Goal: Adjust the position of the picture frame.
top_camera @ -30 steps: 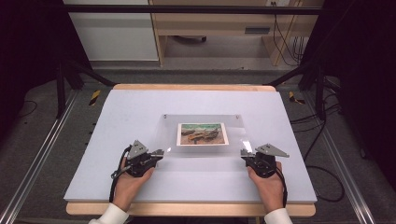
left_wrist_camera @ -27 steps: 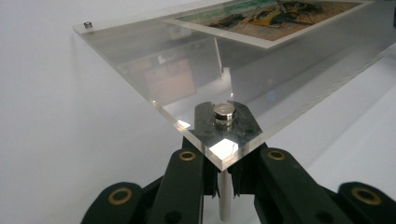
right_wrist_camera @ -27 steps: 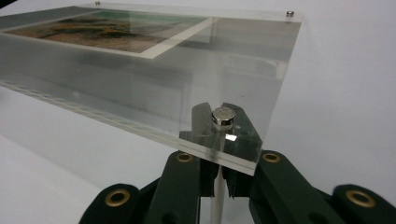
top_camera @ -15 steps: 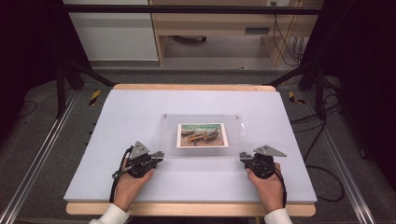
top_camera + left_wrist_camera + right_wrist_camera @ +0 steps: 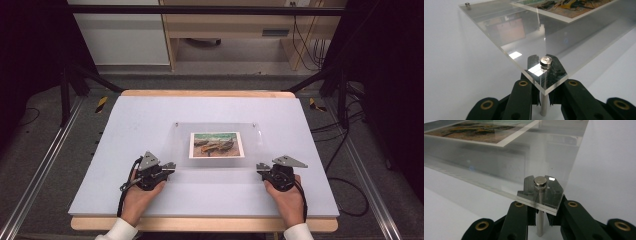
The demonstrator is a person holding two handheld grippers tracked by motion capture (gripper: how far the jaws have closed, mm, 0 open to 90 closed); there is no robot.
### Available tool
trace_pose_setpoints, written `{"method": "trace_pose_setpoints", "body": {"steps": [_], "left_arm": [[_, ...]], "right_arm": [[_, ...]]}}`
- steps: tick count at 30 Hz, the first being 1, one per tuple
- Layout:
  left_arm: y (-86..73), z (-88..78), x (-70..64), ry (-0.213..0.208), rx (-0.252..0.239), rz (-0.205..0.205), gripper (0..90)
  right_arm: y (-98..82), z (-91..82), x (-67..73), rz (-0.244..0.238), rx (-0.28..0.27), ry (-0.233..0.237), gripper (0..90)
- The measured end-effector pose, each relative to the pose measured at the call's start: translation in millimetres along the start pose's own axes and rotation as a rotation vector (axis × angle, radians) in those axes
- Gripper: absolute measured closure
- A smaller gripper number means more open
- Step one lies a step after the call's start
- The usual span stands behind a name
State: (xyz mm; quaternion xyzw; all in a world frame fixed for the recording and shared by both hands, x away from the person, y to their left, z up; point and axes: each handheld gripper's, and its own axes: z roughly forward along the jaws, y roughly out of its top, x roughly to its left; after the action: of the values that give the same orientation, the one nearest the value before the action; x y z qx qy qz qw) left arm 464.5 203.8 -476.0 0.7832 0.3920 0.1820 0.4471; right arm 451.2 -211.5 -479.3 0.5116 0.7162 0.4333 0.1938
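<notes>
From the high view, the clear acrylic frame (image 5: 220,145) with a boat picture (image 5: 216,145) sits mid-worktop (image 5: 150,115), centre of frame. Both hands come in from the bottom edge, left tongs (image 5: 170,166) at the panel's lower left corner, right tongs (image 5: 261,167) at its lower right.

Left gripper view: tongs (image 5: 543,100) clamped on the metal standoff post (image 5: 544,107) under the corner, its cap (image 5: 545,60) on top.

Right gripper view: tongs (image 5: 539,218) around their post (image 5: 539,225), jaws just been easing apart, though the pads look to be on it.
</notes>
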Motion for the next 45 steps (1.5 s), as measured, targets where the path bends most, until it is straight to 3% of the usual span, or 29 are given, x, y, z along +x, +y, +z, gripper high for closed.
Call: {"method": "trace_pose_setpoints", "body": {"steps": [7, 9, 11, 12, 13, 20, 25, 29, 32, 36, 38, 45], "left_arm": [[-0.4, 0.0, 0.4, -0.002, -0.002, 0.0, 79.7], [-1.3, -0.6, 0.7, -0.001, -0.009, -0.001, 73.6], [-1.8, -3.9, 0.3, 0.015, -0.007, 0.002, 66.9], [-1.8, -3.9, 0.3, 0.015, -0.007, 0.002, 63.5], [-2.0, -7.1, -0.9, 0.01, 0.005, 0.013, 60.1], [-5.0, -16.6, -6.2, 0.003, 0.036, 0.038, 39.4], [-1.2, -26.4, -5.8, -0.032, 0.018, 0.024, 23.5], [3.9, -35.1, -1.8, -0.066, 0.004, 0.052, 13.1], [5.5, -42.5, 3.4, -0.079, -0.032, 0.039, 8.1], [11.1, -49.8, 9.8, -0.104, -0.111, -0.023, 7.9], [15.9, -49.3, 12.0, -0.112, -0.132, -0.042, 8.4], [36.1, -30.5, 21.2, -0.091, -0.101, -0.07, 13.4]], "right_arm": [[0.0, -0.3, -0.3, 0.003, 0.0, -0.001, 77.3], [0.0, -0.5, -0.3, 0.002, -0.001, 0.006, 72.9], [-0.2, -3.1, 1.8, -0.005, 0.003, -0.007, 61.3], [-0.2, -3.1, 1.8, -0.005, 0.003, -0.007, 61.3], [-1.2, -5.4, 2.3, -0.01, 0.011, -0.005, 53.2], [-4.5, -18.0, 1.9, -0.018, 0.01, -0.015, 34.9], [-4.0, -33.3, 1.8, -0.015, -0.029, -0.019, 23.8], [-2.5, -43.1, 3.1, -0.02, -0.046, -0.017, 18.5], [1.2, -49.3, 5.9, -0.039, -0.061, -0.001, 12.8], [8.2, -51.8, 8.6, -0.067, -0.091, 0.002, 11.1], [20.5, -47.8, 9.8, -0.086, -0.097, 0.008, 11.5], [46.0, -29.6, 6.7, -0.083, -0.035, 0.041, 17.4]]}}
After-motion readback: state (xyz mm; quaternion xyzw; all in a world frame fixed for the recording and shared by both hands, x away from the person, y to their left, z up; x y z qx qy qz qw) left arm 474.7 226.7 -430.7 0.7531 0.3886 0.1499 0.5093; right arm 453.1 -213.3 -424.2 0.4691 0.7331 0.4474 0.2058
